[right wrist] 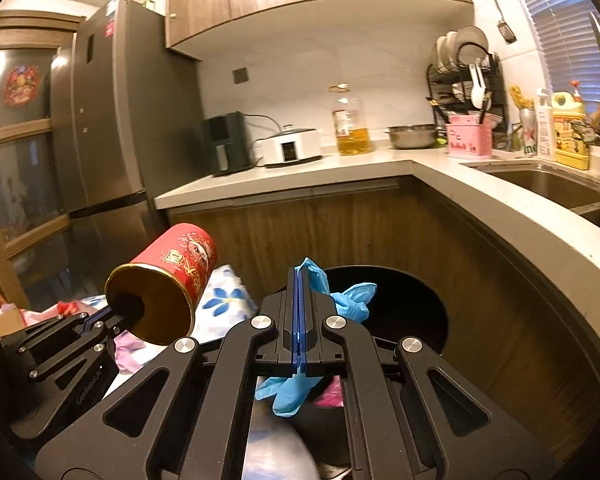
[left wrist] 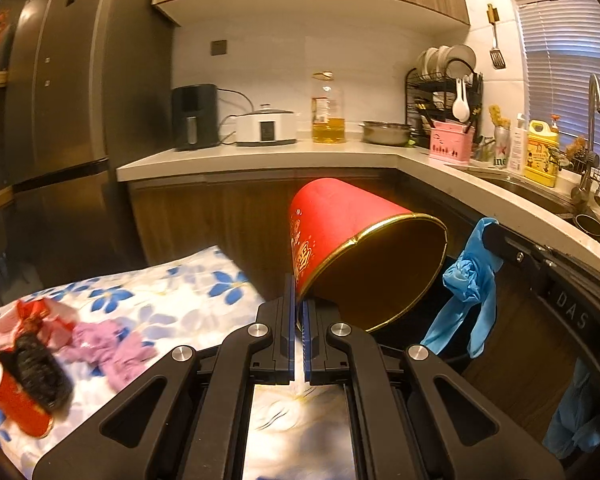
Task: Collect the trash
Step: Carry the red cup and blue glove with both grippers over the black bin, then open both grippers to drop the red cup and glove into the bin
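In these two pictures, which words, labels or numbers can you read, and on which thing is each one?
"DAS": on the black gripper body at right, cut off.
"ine": on the green and white can by the sink, partly hidden.
Red canister: gold Chinese characters, too blurred to read.
Pink box, oil bottle and yellow jug: print too small.
Fridge stickers: unreadable.

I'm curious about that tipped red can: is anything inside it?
The red can looks empty: a bare gold wall inside. In the right view one finger of the left claw reaches in, and the shaded bottom stays unclear.
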### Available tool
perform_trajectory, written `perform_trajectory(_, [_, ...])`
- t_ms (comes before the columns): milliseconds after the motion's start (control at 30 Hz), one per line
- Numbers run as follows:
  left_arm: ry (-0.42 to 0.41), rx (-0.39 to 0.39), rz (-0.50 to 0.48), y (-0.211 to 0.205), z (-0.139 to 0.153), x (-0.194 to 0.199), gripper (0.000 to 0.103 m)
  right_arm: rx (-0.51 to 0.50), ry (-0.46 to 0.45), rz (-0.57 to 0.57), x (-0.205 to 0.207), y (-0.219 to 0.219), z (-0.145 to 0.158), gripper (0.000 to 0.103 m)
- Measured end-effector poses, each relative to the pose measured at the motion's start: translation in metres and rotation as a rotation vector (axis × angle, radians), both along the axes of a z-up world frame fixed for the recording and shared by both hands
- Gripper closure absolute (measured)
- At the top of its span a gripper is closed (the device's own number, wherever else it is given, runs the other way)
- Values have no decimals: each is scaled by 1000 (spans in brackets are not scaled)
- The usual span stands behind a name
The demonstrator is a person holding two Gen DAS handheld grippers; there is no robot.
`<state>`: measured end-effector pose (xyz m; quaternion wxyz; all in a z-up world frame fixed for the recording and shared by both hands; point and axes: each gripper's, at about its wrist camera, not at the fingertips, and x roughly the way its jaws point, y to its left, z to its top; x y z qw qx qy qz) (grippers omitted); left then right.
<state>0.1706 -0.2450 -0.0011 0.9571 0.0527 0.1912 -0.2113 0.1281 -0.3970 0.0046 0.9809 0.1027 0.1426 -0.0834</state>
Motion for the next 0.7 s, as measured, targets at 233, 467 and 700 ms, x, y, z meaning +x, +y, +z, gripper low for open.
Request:
perform_trajectory(233, [27, -19, -61, -26, -4, 15, 101, 19, 21, -30, 7, -22, -9, 103])
perform_trajectory(467, [54, -34, -116, -44, -10, 24, 100, 28, 50, -36, 15, -31, -19, 102])
perform_trajectory(700, [73, -16, -134, -51, -19, 28, 98, 44, 74, -34, 18, -33, -25, 102])
